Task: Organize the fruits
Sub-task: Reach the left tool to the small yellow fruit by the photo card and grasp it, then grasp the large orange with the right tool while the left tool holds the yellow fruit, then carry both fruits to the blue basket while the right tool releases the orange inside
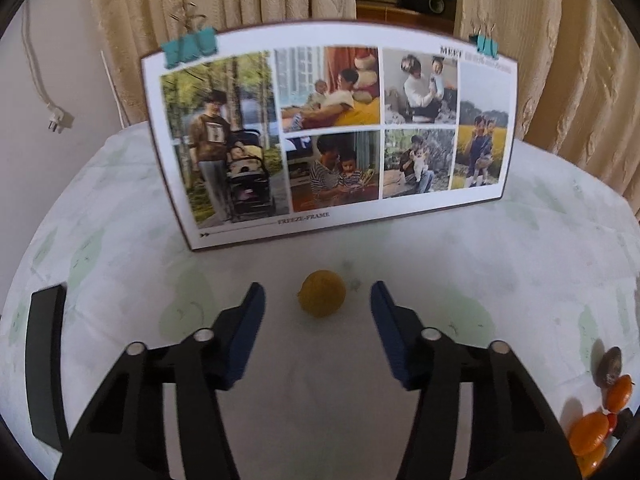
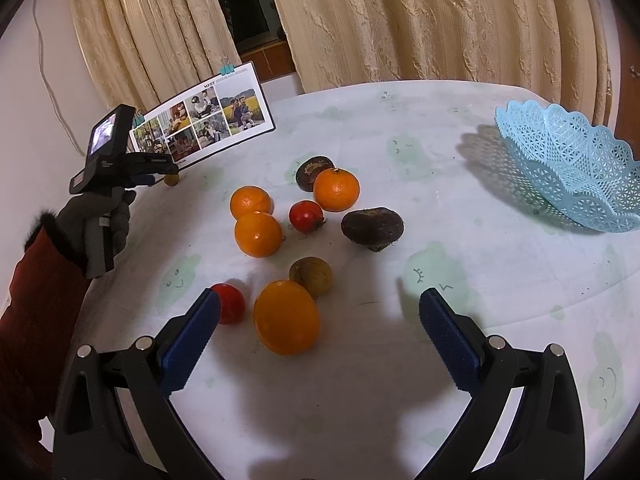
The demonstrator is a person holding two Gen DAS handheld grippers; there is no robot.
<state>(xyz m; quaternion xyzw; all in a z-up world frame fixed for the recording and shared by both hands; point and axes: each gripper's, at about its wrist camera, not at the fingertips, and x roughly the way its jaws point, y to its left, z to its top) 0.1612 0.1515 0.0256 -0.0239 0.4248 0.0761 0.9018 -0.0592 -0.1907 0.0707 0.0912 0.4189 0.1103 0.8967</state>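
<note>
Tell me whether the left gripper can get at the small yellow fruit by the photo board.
Probably yes: the left gripper stands open with the yellow fruit just beyond its fingertips, nothing between; the photo board stands clear behind.

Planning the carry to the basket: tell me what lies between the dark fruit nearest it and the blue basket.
Nothing: in the right wrist view only bare tablecloth and the basket's shadow separate the dark fruit from the blue basket.
</note>
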